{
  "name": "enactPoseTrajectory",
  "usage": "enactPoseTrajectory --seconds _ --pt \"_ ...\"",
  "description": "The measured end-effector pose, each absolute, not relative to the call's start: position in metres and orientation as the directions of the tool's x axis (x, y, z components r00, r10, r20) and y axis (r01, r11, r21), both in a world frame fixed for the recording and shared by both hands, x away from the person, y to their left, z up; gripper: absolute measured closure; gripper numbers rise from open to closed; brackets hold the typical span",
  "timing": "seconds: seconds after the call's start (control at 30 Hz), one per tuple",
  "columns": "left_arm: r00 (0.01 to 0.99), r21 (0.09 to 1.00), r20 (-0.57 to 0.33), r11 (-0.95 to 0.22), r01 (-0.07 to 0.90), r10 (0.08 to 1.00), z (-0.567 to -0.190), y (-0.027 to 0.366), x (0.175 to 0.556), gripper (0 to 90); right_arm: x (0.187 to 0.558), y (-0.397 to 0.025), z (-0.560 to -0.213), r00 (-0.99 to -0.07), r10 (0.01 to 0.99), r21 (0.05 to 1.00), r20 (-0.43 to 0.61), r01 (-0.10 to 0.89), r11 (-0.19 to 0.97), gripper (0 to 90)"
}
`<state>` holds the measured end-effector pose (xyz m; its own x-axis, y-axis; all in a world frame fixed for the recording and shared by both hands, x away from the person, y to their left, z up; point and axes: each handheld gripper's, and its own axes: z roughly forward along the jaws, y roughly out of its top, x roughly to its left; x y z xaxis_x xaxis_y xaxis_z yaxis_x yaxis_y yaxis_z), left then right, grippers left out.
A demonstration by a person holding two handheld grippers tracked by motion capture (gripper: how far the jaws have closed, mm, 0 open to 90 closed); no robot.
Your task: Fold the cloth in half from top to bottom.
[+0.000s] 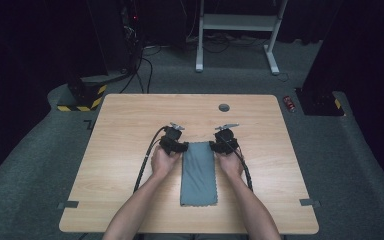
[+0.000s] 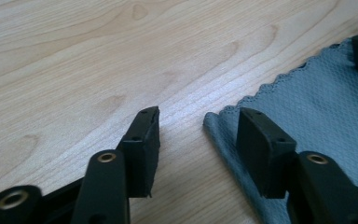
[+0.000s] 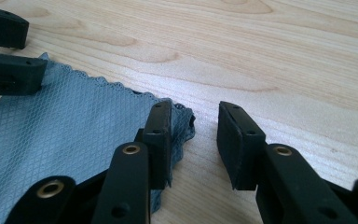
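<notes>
On the worktop (image 1: 130,150), a grey cloth (image 1: 198,172) is laid flat as a long folded strip between the person's two hands, its far short edge level with both grippers. The left gripper (image 1: 174,141) is held at the far left corner of the cloth and the right gripper (image 1: 225,141) at the far right corner. Both sets of jaws are seen spread apart: in the left gripper view one jaw is over bare wood and the other over the cloth corner (image 2: 219,122); in the right gripper view the corner (image 3: 182,122) sits beside the left jaw. Nothing is clamped. The step in hand is judged to be the corner pick-up for a further fold; lowering and closing on both corners would be needed. Whether the jaws touch the cloth cannot be told. Layer count is not discernible.
</notes>
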<state>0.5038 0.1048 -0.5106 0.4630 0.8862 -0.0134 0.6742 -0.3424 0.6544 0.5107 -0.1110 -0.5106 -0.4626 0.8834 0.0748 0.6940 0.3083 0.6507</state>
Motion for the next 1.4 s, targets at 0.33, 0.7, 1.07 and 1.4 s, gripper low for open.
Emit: enactPoseTrajectory --seconds 0.33,0.7,1.07,1.4 --pt "0.502 0.656 -0.018 -0.369 0.659 0.865 -0.51 0.103 0.504 61.1 0.51 -0.103 -0.513 -0.524 0.852 0.666 0.014 0.64 0.382 80.4" --pt "0.542 0.627 -0.074 -0.384 0.678 0.837 -0.507 0.103 0.511 84.0 0.507 -0.098 -0.512 -0.552 0.833 0.661 -0.032 0.614 0.432 88.1" --pt "0.545 0.625 -0.19 -0.328 0.709 0.816 -0.508 0.114 0.518 89.0 0.507 -0.105 -0.506 -0.548 0.836 0.669 0.013 0.627 0.4 88.7" --pt "0.566 0.659 -0.205 -0.315 0.683 0.798 -0.491 0.117 0.517 89.1 0.505 -0.111 -0.494 -0.544 0.838 0.683 0.032 0.624 0.379 88.9"
